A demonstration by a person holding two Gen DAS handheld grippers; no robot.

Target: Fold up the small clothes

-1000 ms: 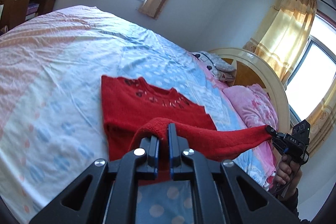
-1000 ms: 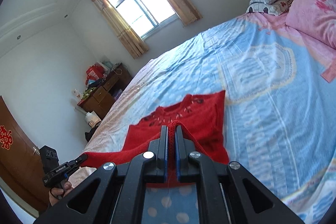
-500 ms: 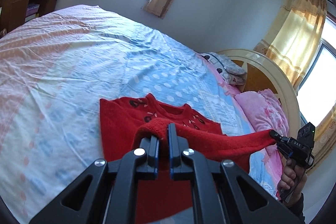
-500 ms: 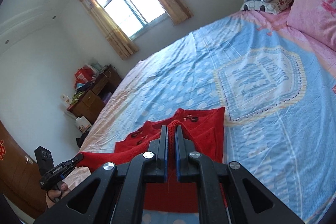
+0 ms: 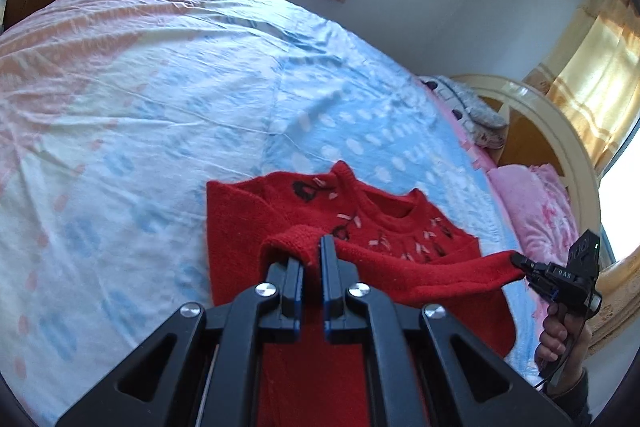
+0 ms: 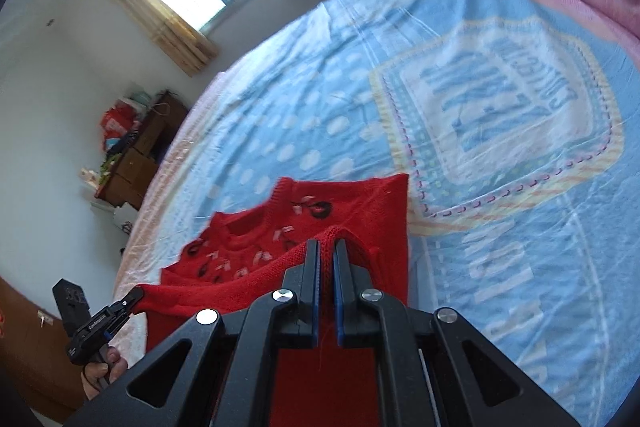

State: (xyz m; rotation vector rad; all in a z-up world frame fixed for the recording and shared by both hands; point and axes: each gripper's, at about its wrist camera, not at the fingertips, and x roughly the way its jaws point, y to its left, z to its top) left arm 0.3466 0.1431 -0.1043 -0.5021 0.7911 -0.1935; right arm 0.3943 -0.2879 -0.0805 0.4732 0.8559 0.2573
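A small red knitted sweater [image 5: 240, 223] with dark and pale embroidery below the neckline lies on the bed, collar end away from me. Its hem is lifted and stretched between both grippers above the body. My left gripper [image 5: 314, 247] is shut on the hem's left corner; it shows from the right wrist view as the left gripper [image 6: 134, 297]. My right gripper [image 6: 327, 251] is shut on the hem's right corner and appears in the left wrist view as the right gripper [image 5: 516, 261]. The red sweater [image 6: 376, 211] is partly hidden under the raised hem.
The bed sheet [image 5: 140, 99] is light blue with pale dots and pink stripes, with a large printed badge [image 6: 500, 115]. Pink pillows [image 5: 536, 211] and a cream headboard [image 5: 560, 131] are to the right. A wooden dresser [image 6: 136, 155] stands by the far wall.
Both grippers have carried the raised hem forward and down over the sweater toward its collar. The collar now sits much nearer the fingertips, and less of the body shows.
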